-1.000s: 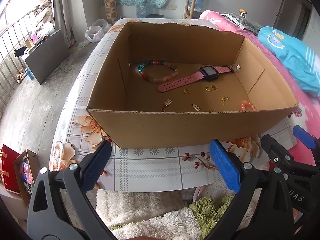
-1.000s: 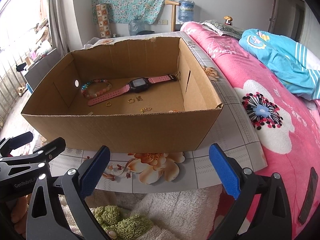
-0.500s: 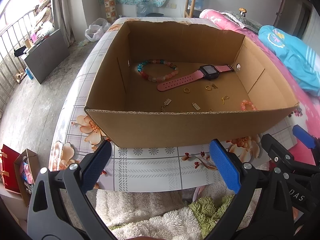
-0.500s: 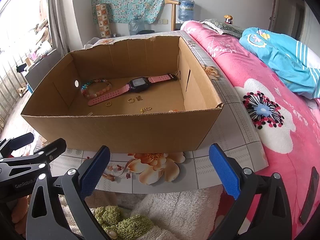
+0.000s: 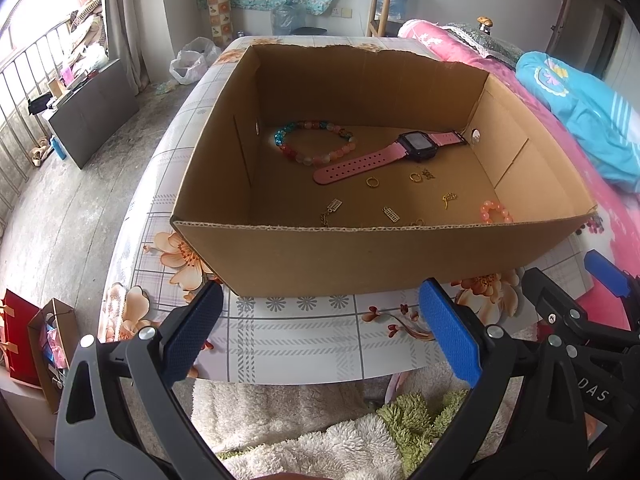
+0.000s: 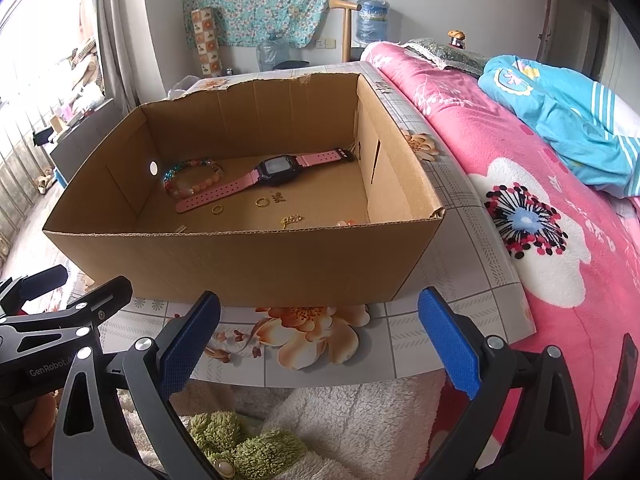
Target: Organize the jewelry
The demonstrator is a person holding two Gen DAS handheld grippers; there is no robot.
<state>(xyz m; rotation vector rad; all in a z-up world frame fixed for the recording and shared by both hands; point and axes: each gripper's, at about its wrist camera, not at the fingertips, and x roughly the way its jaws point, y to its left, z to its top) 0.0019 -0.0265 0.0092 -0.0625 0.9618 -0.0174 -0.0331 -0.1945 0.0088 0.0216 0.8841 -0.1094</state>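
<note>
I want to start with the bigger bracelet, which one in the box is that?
The multicoloured bead bracelet at the far left, beside the pink watch; the small pink bead bracelet sits near the front right corner.

The box [image 5: 360,256] stands open-topped on the table [image 5: 288,340], so entry is from above – its near wall rises between both wide-open grippers and the floor inside. Within, the watch [image 5: 384,154] and bead bracelet [image 5: 316,144] fill the far part; rings [image 5: 372,181] and small charms [image 5: 390,214] scatter the middle, with bare cardboard along the left wall. A strip of table lies free before the box.
</note>
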